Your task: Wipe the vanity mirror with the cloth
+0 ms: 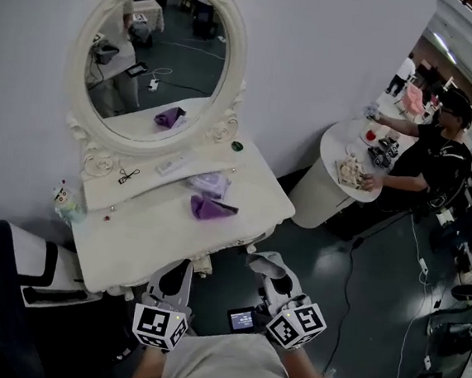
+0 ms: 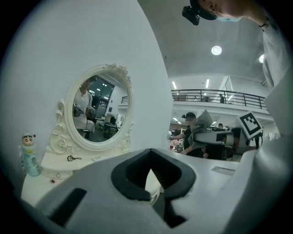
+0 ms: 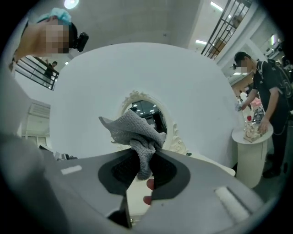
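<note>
One grey knitted cloth [image 3: 135, 132], crumpled with a corner standing up, is pinched between the jaws of the right gripper [image 3: 144, 164]. It is held facing, and well apart from, the single oval white-framed vanity mirror [image 1: 157, 60]. The left gripper [image 2: 151, 171], the second of two, has its jaws pressed together on nothing. Below the mirror, the white vanity table [image 1: 149, 234] carries one purple cloth [image 1: 211, 208], and one figurine bottle [image 1: 63, 201] stands at the mirror's lower left.
</note>
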`<action>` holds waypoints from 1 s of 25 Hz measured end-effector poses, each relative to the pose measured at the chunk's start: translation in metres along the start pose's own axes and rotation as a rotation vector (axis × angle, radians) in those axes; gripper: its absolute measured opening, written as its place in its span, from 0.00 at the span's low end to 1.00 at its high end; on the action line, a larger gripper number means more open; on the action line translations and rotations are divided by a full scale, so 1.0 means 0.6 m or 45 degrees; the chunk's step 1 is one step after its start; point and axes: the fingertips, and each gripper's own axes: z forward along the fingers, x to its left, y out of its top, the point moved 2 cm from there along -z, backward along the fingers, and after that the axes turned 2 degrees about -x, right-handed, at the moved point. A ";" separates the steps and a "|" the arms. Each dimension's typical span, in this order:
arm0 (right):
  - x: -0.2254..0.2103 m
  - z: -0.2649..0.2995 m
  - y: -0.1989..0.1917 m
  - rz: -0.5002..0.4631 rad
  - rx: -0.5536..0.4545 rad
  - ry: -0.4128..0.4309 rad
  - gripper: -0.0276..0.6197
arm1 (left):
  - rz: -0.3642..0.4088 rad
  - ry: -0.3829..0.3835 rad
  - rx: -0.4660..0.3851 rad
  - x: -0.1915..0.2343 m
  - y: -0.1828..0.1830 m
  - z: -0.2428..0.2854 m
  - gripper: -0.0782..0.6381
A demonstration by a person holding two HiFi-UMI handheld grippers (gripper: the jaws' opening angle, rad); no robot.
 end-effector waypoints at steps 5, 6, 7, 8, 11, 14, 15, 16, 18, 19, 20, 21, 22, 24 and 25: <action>0.018 -0.118 -0.034 -0.052 0.044 0.179 0.15 | 0.035 0.231 -0.030 -0.088 -0.034 -0.082 0.11; 0.017 -0.139 -0.039 -0.030 0.068 0.211 0.15 | 0.013 0.277 -0.022 -0.114 -0.041 -0.100 0.11; 0.014 -0.154 -0.042 -0.012 0.094 0.245 0.15 | -0.010 0.318 -0.012 -0.143 -0.047 -0.114 0.11; 0.008 -0.165 -0.045 0.000 0.121 0.278 0.15 | -0.026 0.353 0.000 -0.172 -0.054 -0.126 0.11; 0.015 -0.196 -0.059 0.047 0.169 0.357 0.15 | -0.020 0.410 0.040 -0.246 -0.072 -0.180 0.11; 0.062 -0.245 -0.050 0.048 0.138 0.429 0.15 | 0.002 0.478 0.042 -0.267 -0.077 -0.243 0.11; 0.073 -0.257 -0.043 0.029 0.118 0.436 0.15 | 0.002 0.493 0.026 -0.264 -0.074 -0.252 0.11; 0.081 -0.269 -0.035 0.014 0.098 0.431 0.15 | 0.002 0.490 0.006 -0.264 -0.070 -0.256 0.11; 0.092 -0.306 -0.028 -0.001 0.071 0.389 0.15 | 0.014 0.431 -0.031 -0.282 -0.064 -0.265 0.11; 0.096 -0.329 -0.029 -0.007 0.064 0.356 0.15 | 0.023 0.381 -0.048 -0.299 -0.061 -0.273 0.11; 0.101 -0.351 -0.034 -0.013 0.061 0.320 0.15 | 0.029 0.323 -0.064 -0.319 -0.060 -0.283 0.11; 0.108 -0.371 -0.040 -0.020 0.060 0.285 0.15 | 0.037 0.262 -0.074 -0.338 -0.059 -0.297 0.11; 0.118 -0.389 -0.046 -0.026 0.058 0.255 0.15 | 0.052 0.206 -0.076 -0.354 -0.061 -0.316 0.11; 0.153 -0.417 -0.061 -0.037 0.057 0.205 0.15 | 0.095 0.149 -0.066 -0.368 -0.071 -0.371 0.11; 0.179 -0.430 -0.071 -0.038 0.057 0.186 0.15 | 0.106 0.153 -0.070 -0.365 -0.076 -0.407 0.11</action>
